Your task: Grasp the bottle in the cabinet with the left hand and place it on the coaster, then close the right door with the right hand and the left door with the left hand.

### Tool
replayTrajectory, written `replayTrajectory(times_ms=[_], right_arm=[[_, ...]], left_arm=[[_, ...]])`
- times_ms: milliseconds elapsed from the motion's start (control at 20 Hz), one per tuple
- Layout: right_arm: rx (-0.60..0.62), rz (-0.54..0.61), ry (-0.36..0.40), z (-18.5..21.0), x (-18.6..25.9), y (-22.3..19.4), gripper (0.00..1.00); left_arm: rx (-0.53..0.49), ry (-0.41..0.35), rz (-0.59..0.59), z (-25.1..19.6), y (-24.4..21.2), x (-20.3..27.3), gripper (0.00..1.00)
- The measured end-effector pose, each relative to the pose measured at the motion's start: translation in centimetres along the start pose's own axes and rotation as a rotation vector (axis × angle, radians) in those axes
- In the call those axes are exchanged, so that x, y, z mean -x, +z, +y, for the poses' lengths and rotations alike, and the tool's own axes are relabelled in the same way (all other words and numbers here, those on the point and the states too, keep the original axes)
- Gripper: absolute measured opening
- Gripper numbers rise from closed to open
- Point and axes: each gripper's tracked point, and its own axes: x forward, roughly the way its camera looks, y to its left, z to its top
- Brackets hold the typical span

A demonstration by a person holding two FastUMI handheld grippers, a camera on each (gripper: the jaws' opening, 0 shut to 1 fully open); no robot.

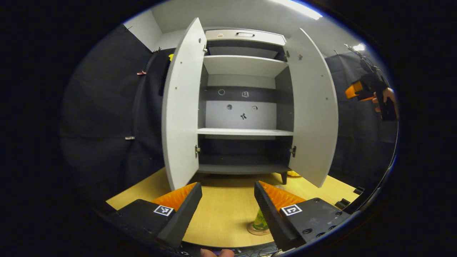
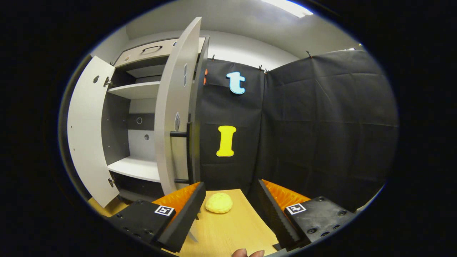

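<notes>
The grey cabinet stands with both doors swung wide; its shelves hold nothing. A greenish bottle stands on a round coaster on the wooden table, just left of the right finger of my left gripper, which is open and holds nothing. The other gripper, held in a hand, hangs at the far right past the right door. In the right gripper view my right gripper is open beside the right door, whose black handle faces me. The left door is farther left.
A yellow lump lies on the wooden table between my right gripper's fingers, close to the black cloth wall. The cabinet's foot stands on the table, with another yellow thing behind the right door.
</notes>
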Motion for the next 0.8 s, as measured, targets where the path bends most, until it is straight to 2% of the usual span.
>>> replayTrajectory(times_ms=[250, 400, 550, 600, 650, 700, 800], right_arm=[[-0.001, -0.004, -0.006, -0.5, -4.3, 0.7, 0.97], [-0.03, -0.016, 0.032, 1.1, -6.3, 1.5, 0.97], [-0.009, -0.037, 0.03, 1.2, -7.5, 1.9, 0.94], [-0.018, -0.033, 0.038, 1.3, -7.3, 1.9, 0.94], [-0.035, -0.026, 0.049, 1.5, -7.2, 1.7, 0.99], [-0.051, -0.019, 0.059, 1.7, -7.1, 1.5, 0.94], [-0.073, -0.014, 0.08, 2.6, -6.9, 1.3, 0.94]], left_arm=[[0.019, 0.123, -0.014, 6.6, 4.8, 0.6, 0.94], [0.043, 0.199, -0.009, 9.9, 6.9, 0.8, 0.94], [0.008, 0.261, -0.004, 12.4, 8.4, 0.9, 0.94], [-0.006, 0.273, -0.004, 13.0, 8.9, 0.9, 0.95], [-0.016, 0.28, -0.008, 13.4, 9.4, 0.8, 0.95], [-0.023, 0.286, -0.012, 13.7, 9.9, 0.9, 0.94], [-0.026, 0.294, -0.022, 14.2, 10.4, 0.9, 0.94]])
